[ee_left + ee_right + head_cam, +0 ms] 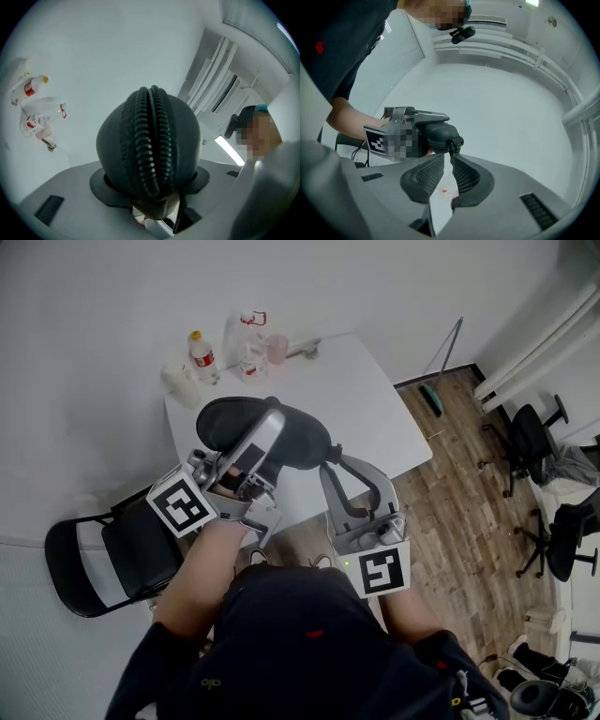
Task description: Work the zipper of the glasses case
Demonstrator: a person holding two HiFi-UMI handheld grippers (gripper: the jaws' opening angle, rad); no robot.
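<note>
A black oval glasses case is held up in front of me over the white table. My left gripper is shut on the case, whose zipper teeth face that gripper's camera, running up the middle. In the right gripper view the case sticks out of the left gripper with its zipper pull hanging at the near end. My right gripper has its jaws almost together, and the tips pinch that pull. In the head view the right gripper meets the case's right end.
Plastic bottles and a clear container stand at the table's far left corner. A black folding chair is at my left. Office chairs and a long-handled broom are on the wooden floor to the right.
</note>
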